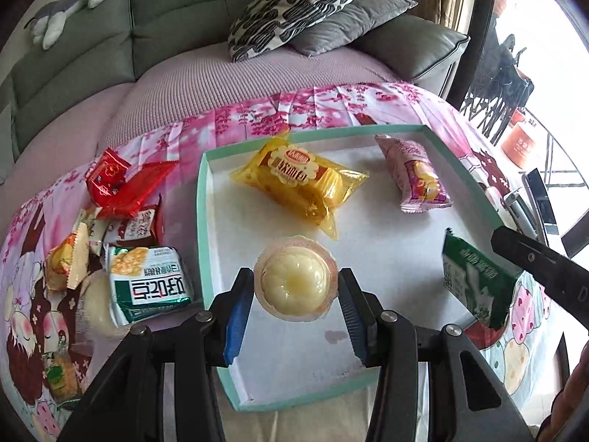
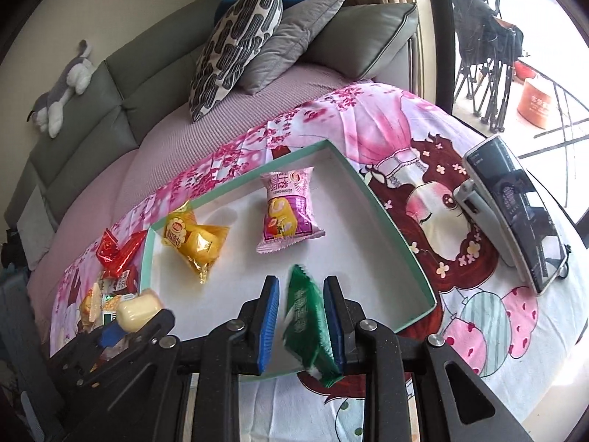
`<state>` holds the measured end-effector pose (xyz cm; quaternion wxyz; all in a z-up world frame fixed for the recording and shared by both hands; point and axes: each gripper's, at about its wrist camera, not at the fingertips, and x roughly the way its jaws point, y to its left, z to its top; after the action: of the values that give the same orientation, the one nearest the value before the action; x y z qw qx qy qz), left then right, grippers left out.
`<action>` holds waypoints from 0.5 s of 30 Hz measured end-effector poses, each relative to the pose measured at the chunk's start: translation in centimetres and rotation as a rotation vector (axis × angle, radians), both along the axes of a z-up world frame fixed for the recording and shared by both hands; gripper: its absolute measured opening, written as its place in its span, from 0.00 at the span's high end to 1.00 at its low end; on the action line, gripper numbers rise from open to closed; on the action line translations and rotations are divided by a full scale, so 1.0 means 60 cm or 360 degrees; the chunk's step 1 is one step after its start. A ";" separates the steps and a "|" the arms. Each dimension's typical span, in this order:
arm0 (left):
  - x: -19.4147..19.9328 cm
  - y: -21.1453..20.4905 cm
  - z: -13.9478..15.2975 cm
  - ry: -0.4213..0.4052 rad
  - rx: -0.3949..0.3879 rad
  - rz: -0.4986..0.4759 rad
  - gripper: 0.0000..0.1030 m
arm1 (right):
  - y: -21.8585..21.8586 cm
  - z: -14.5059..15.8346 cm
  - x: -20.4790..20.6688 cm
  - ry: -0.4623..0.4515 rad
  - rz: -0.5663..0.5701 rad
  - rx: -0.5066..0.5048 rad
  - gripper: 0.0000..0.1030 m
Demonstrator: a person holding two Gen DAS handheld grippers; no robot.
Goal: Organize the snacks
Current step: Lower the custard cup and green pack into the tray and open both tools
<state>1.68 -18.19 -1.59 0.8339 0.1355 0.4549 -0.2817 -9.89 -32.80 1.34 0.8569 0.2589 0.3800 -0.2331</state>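
My left gripper [image 1: 294,291] is clamping a pale jelly cup [image 1: 294,281] between its blue pads, over the teal tray [image 1: 206,199]. My right gripper [image 2: 300,316] is pinching a green snack packet [image 2: 305,316]. Beyond both fingertips, a yellow packet [image 1: 298,180] and a pink packet [image 2: 287,210] are lying in the tray.

green-white packet [image 1: 151,287]: "好吃点" | other wrappers' print: too small to read

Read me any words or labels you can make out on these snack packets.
"好吃点", seen upside down, on the green and white packet left of the tray.
Yellow packet: printed characters too blurred to read.
Pink packet: characters too blurred.
Green packet in the right tongs: blurred.
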 end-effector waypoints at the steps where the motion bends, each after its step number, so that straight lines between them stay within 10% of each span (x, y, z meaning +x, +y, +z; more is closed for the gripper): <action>1: 0.004 0.000 -0.006 0.0015 0.0007 0.0008 0.53 | 0.002 -0.005 0.004 0.0018 0.0008 0.0000 0.74; 8: 0.013 0.014 -0.013 0.0034 0.0009 0.0054 0.53 | 0.000 -0.016 0.004 0.0072 0.0000 0.0015 0.74; 11: 0.012 0.017 -0.011 0.0035 0.0005 0.0057 0.30 | 0.002 -0.019 0.005 0.0101 0.0003 0.0026 0.73; 15: 0.006 0.022 0.000 0.0013 -0.0006 0.0050 0.29 | -0.004 -0.028 0.006 0.0149 -0.0018 0.0046 0.51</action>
<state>2.06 -16.89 -1.56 0.8367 0.1256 0.4597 -0.2699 -9.50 -33.02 -0.36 0.8329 0.2622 0.4217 -0.2442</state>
